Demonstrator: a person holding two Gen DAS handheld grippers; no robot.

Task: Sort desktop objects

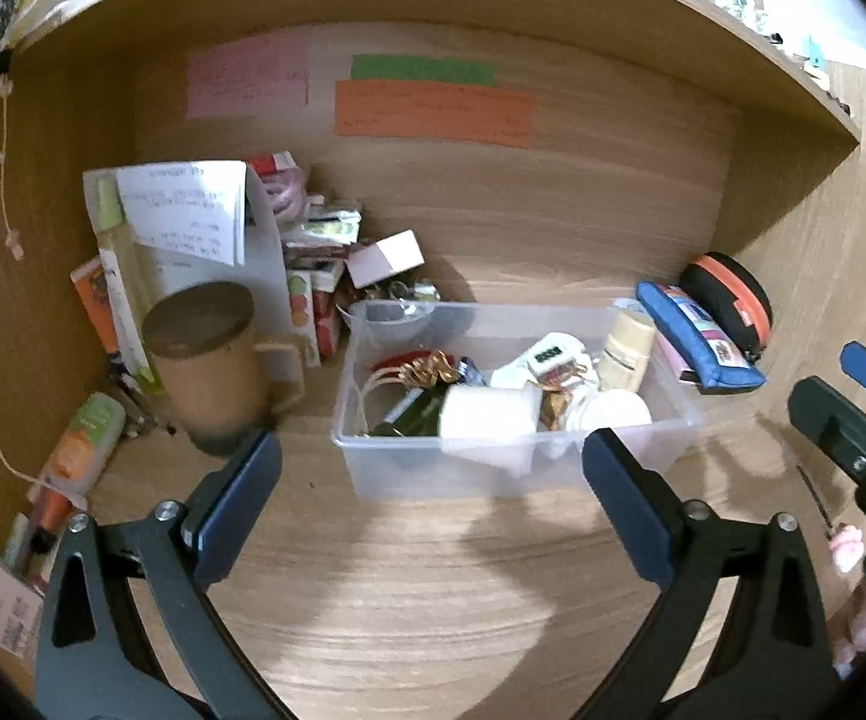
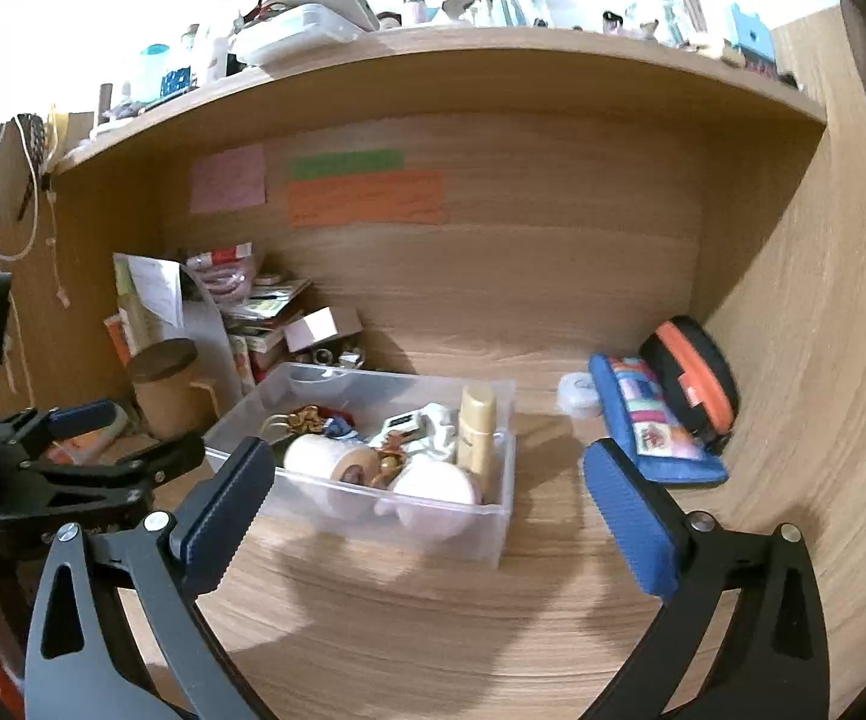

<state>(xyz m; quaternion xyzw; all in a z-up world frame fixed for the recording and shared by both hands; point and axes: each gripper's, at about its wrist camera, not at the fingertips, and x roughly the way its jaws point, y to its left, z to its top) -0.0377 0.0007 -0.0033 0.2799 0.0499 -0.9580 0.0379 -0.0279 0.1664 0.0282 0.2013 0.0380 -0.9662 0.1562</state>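
Observation:
A clear plastic bin (image 1: pixel 493 468) sits on the wooden desk and holds a white tape roll (image 1: pixel 487 414), a cream bottle (image 1: pixel 628 348), a white timer (image 1: pixel 553 357) and gold-wrapped bits. It also shows in the right wrist view (image 2: pixel 481 540). My left gripper (image 1: pixel 433 480) is open and empty, just in front of the bin. My right gripper (image 2: pixel 427 504) is open and empty, in front of the bin's right part. A blue pencil pouch (image 2: pixel 649 420) and a black-and-orange case (image 2: pixel 697 372) lie right of the bin.
A brown lidded mug (image 1: pixel 211 360) stands left of the bin, with papers, boxes and packets (image 1: pixel 313 240) piled behind it. A tube (image 1: pixel 82 444) lies at the far left. A small white tape roll (image 2: pixel 577 393) sits by the pouch. A shelf overhangs the desk.

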